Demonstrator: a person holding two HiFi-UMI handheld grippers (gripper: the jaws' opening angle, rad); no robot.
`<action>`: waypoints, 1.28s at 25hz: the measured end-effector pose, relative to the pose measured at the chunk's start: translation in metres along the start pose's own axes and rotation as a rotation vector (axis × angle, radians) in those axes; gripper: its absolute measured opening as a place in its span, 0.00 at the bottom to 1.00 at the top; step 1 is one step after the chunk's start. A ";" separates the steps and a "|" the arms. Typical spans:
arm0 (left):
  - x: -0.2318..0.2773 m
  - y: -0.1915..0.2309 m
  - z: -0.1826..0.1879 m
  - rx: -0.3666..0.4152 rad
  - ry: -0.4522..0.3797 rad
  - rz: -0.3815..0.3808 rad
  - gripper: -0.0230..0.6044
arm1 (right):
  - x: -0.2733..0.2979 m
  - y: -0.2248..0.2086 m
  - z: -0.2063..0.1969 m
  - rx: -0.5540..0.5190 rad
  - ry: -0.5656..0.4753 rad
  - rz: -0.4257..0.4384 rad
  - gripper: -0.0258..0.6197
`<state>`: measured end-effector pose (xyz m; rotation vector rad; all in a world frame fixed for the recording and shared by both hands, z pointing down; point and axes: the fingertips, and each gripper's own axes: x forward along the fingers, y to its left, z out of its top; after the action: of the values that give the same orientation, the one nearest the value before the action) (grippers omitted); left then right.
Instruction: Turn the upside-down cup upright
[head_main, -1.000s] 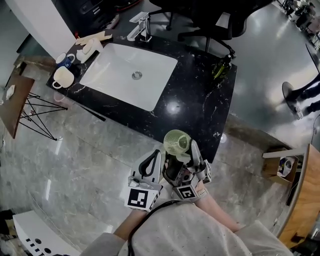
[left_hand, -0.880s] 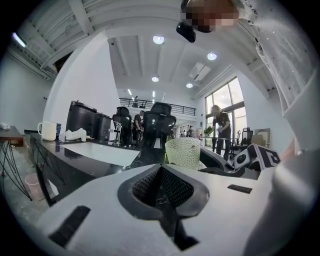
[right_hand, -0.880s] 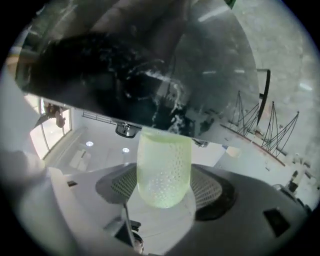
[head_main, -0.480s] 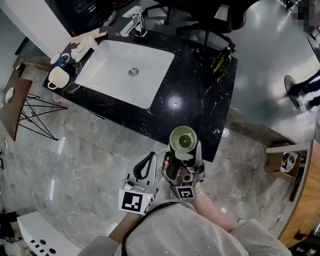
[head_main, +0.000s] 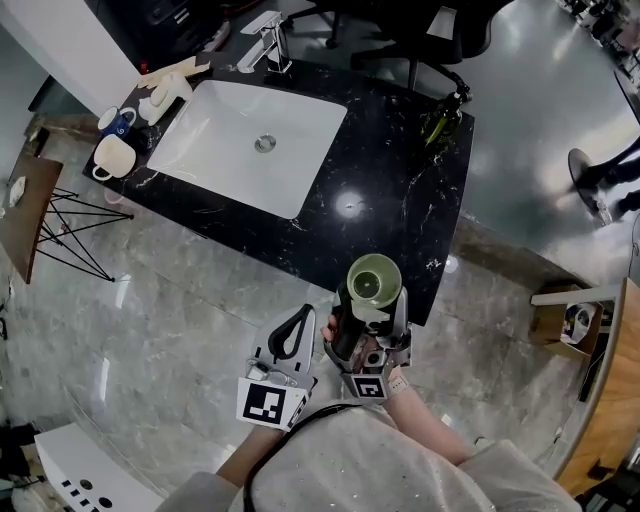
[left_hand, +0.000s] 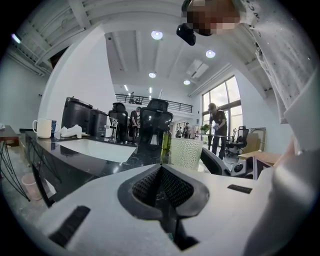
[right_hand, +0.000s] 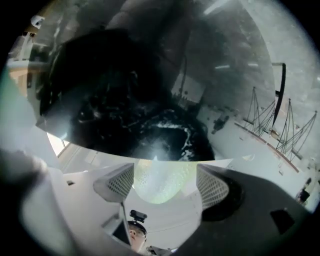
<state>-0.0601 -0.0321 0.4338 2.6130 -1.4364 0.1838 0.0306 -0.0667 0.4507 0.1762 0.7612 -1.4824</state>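
Note:
The pale green textured cup (head_main: 373, 279) hangs in the air just off the front corner of the black counter (head_main: 400, 210), its open mouth turned up toward the head camera. My right gripper (head_main: 370, 306) grips it from below, pads on both sides of the cup's wall; its jaws are opening slightly. In the right gripper view the cup (right_hand: 161, 181) sits between the two ribbed pads (right_hand: 118, 183). My left gripper (head_main: 299, 322) waits beside it on the left, shut and empty. The left gripper view has the cup (left_hand: 186, 153) just beyond the closed left gripper (left_hand: 162, 169).
A white sink (head_main: 250, 145) with a faucet (head_main: 268, 42) is set in the counter. Mugs (head_main: 112, 155) stand at its left end, an olive bottle (head_main: 441, 122) at the right. A wire-legged side table (head_main: 30, 205) stands left, office chairs behind, grey floor below.
The right gripper has tipped the cup so its mouth now faces straight up at the head camera instead of leaning left. The left gripper has stayed put.

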 end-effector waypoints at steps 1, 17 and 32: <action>0.000 0.000 0.000 -0.002 0.000 0.000 0.05 | 0.000 0.000 -0.001 -0.013 0.012 -0.004 0.61; 0.007 -0.012 0.002 -0.034 -0.041 -0.024 0.05 | -0.011 -0.008 -0.079 -0.516 0.435 -0.359 0.70; 0.019 -0.042 -0.006 -0.089 -0.049 -0.104 0.05 | -0.042 -0.005 -0.053 -1.724 0.773 -0.974 0.05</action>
<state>-0.0151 -0.0244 0.4398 2.6285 -1.2882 0.0426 0.0110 -0.0031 0.4354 -1.1311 2.7276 -1.0107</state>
